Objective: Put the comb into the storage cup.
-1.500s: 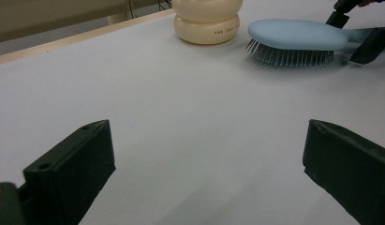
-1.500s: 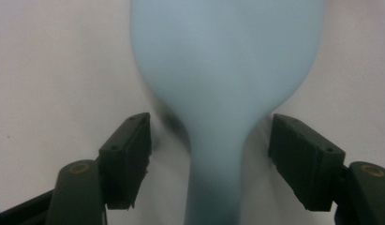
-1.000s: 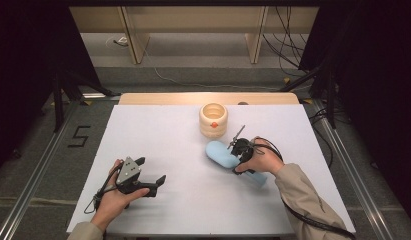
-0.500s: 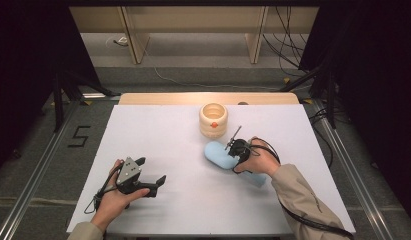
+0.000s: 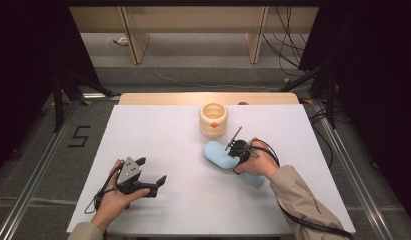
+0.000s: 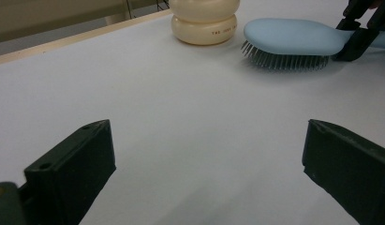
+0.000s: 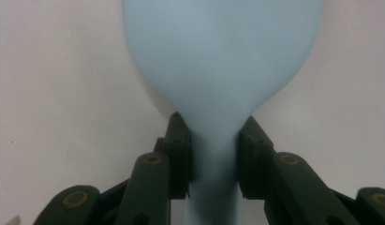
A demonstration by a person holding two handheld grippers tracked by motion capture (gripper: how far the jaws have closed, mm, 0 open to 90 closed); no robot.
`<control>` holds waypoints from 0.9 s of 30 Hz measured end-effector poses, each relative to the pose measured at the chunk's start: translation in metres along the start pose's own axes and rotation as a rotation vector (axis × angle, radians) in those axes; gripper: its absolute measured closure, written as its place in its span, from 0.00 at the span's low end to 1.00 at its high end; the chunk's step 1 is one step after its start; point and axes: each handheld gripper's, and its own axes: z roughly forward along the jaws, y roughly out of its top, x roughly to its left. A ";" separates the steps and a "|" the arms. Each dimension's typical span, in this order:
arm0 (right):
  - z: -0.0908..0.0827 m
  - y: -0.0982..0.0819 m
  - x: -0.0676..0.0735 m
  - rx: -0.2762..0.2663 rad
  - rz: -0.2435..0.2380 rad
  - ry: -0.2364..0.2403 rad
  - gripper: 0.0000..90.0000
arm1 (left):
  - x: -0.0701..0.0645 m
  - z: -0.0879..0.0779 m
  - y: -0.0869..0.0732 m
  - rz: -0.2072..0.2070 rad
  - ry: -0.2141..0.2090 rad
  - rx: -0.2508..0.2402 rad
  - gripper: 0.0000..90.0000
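Black two-jaw tools (image 5: pixel 152 183) with brass-ringed screws, grey top plate, black cables, beige sleeves (image 5: pixel 303 200)

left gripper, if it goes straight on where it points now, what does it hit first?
Probably nothing close: the left gripper, jaws open, faces bare white table. Farther along that line sit the cream container and the blue hairbrush; which comes first is unclear.

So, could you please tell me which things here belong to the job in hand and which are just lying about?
In the job:
- light blue plastic hairbrush, bristles down on the white table
- right gripper, whose jaws have just been closing and now clamp the brush's neck

Lying about:
- cream, double-ringed round container, beyond the brush
- left gripper, jaws wide apart over bare table
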 end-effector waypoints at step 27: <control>-0.010 -0.006 -0.002 -0.074 0.061 0.024 0.78 | 0.000 0.000 0.000 -0.002 0.001 0.000 0.03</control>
